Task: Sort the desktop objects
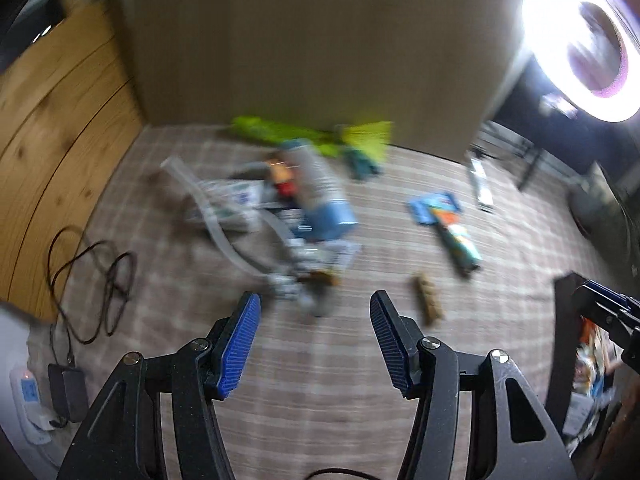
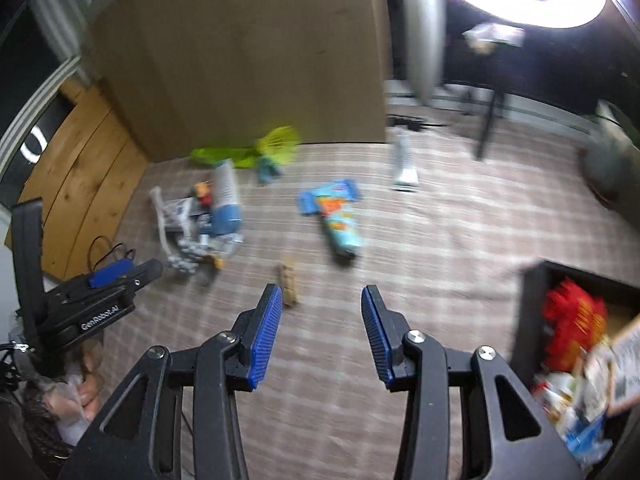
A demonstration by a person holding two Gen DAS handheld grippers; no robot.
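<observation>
Your right gripper gapes wide, empty; left gripper likewise. Brown block lies at eleven o'clock, just beside the right's left finger, long axis pointing away; right looks nearer.

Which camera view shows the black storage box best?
The right wrist view: the black storage box shows its open inside with a red packet. The left wrist view shows only its dark edge, partly behind the right hand-held gripper.

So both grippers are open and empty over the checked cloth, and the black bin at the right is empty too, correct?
Not quite. The left gripper and right gripper are open and empty over the checked cloth, but the black bin is not empty: the right wrist view shows a red packet and other packages inside.
</observation>
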